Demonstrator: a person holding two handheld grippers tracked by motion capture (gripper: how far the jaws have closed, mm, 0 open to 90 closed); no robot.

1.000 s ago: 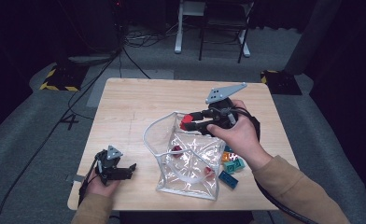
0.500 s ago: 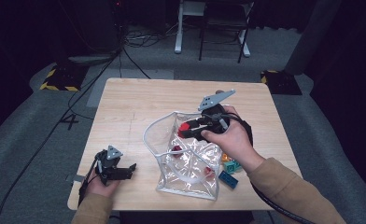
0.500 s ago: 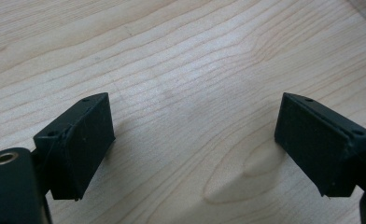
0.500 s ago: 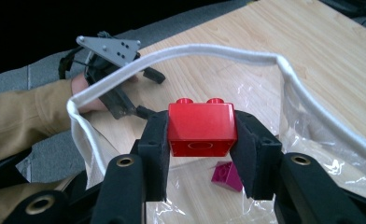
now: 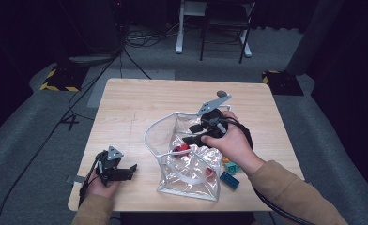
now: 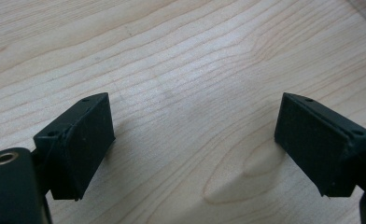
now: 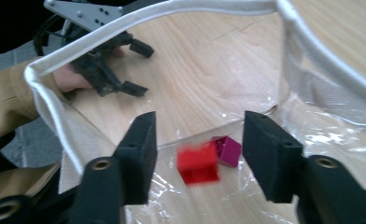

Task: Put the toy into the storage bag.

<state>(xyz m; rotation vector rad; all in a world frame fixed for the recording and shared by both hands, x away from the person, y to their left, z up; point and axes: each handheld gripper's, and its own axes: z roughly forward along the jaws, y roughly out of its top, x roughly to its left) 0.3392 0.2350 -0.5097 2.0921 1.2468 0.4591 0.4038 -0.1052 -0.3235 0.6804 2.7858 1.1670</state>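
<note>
Right gripper has its jaws apart and they've just been opening. A red block sits in the gap between them w/o either pad touching it, looks a bit blurred. Just beside it, touching or nearly, is a purple block. Both are inside the clear bag, right gripper poking in through the bag's white-edged mouth from the far right side in the high view.

Outside the bag, near its right bottom corner, there's a teal block, a blue block and a bit of orange behind them, can't tell what exactly. More red stuff shows thru the plastic lower down in the bag.

Left gripper: jaws wide, nothing btwn them, just bare wood of the table under it. In the high view it's at the near left corner of the table, well apart from the bag, pointing toward it.
</note>
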